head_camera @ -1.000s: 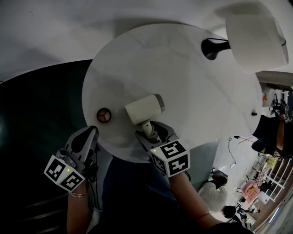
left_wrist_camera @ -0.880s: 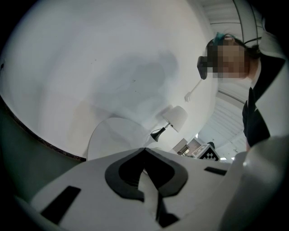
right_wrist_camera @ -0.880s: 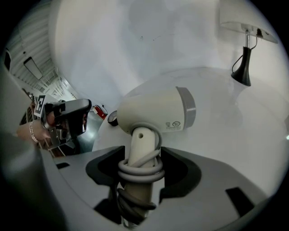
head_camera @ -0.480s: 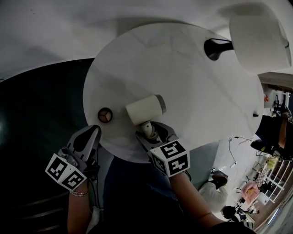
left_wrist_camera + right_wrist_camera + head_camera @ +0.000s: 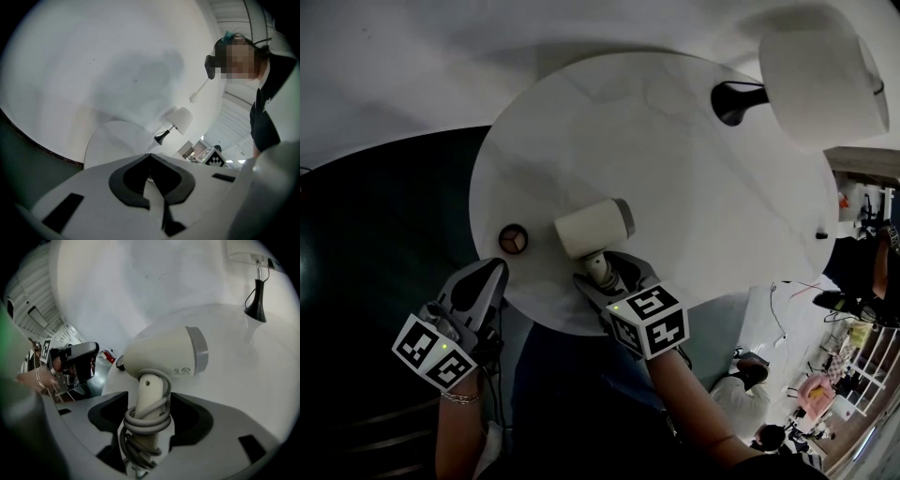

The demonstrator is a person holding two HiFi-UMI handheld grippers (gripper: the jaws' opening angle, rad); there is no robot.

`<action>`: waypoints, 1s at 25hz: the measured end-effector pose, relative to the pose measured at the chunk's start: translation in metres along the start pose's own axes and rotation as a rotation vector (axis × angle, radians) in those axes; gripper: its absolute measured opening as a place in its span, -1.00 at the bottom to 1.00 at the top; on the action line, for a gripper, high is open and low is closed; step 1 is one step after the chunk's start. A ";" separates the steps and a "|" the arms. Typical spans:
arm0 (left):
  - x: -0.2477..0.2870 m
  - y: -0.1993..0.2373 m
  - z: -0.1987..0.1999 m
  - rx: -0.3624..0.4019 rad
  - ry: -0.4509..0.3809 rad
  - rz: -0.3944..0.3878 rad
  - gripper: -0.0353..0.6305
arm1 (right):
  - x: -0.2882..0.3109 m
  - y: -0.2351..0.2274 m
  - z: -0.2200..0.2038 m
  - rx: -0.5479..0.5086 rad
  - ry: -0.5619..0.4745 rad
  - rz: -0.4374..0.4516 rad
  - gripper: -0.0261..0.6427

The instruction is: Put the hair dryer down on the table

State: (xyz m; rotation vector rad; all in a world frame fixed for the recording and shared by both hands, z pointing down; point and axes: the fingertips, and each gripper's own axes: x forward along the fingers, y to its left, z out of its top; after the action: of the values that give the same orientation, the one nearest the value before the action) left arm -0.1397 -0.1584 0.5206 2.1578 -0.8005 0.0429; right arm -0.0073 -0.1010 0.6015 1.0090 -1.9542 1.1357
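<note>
A cream hair dryer point(image 5: 592, 225) with a grey nozzle ring lies on the round white table point(image 5: 675, 159) near its front edge, handle pointing toward me. In the right gripper view the hair dryer point(image 5: 164, 355) has its cord wound round the handle. My right gripper point(image 5: 602, 274) straddles that handle. Its jaws point(image 5: 149, 404) are opening, and a thin gap shows between the pads and the handle. My left gripper point(image 5: 487, 277) hangs off the table's left front edge, shut and holding nothing; its tips point(image 5: 150, 157) meet.
A small round brown object point(image 5: 514, 238) sits on the table left of the hair dryer. A lamp with a white shade point(image 5: 816, 80) and black base point(image 5: 731, 98) stands at the far right. Dark floor lies to the left.
The hair dryer stays in the same spot on the table. My right gripper's jaws stand slightly wider round the handle. The left gripper has hardly moved.
</note>
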 end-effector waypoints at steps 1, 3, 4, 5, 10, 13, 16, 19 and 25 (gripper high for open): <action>0.001 -0.001 0.000 0.004 0.005 -0.001 -0.84 | -0.001 0.000 0.001 0.005 0.002 0.007 -0.06; 0.000 -0.004 0.001 0.008 0.016 0.003 -0.84 | -0.004 0.001 0.002 0.005 0.003 0.014 -0.03; 0.000 -0.005 0.001 0.010 0.020 0.006 -0.84 | -0.007 0.002 0.003 0.001 0.001 0.015 -0.01; 0.000 -0.006 0.001 0.013 0.023 0.006 -0.84 | -0.009 0.002 0.004 -0.003 -0.003 0.015 -0.01; 0.004 -0.015 -0.001 0.031 0.028 -0.008 -0.84 | -0.020 -0.002 0.003 -0.006 -0.032 -0.002 -0.01; 0.001 -0.021 0.001 0.041 0.026 -0.008 -0.84 | -0.029 -0.001 0.006 0.010 -0.067 -0.014 -0.01; 0.000 -0.027 0.008 0.057 0.018 -0.013 -0.84 | -0.039 0.003 0.012 -0.006 -0.089 -0.020 -0.01; 0.000 -0.035 0.014 0.071 0.017 -0.028 -0.84 | -0.049 0.005 0.018 -0.016 -0.115 -0.024 -0.02; -0.001 -0.054 0.020 0.110 0.028 -0.073 -0.84 | -0.075 0.008 0.026 -0.024 -0.202 -0.079 -0.31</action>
State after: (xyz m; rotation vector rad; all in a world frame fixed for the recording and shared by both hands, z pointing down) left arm -0.1147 -0.1465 0.4701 2.2837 -0.7170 0.0813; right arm 0.0185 -0.0997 0.5258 1.2172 -2.0590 0.9978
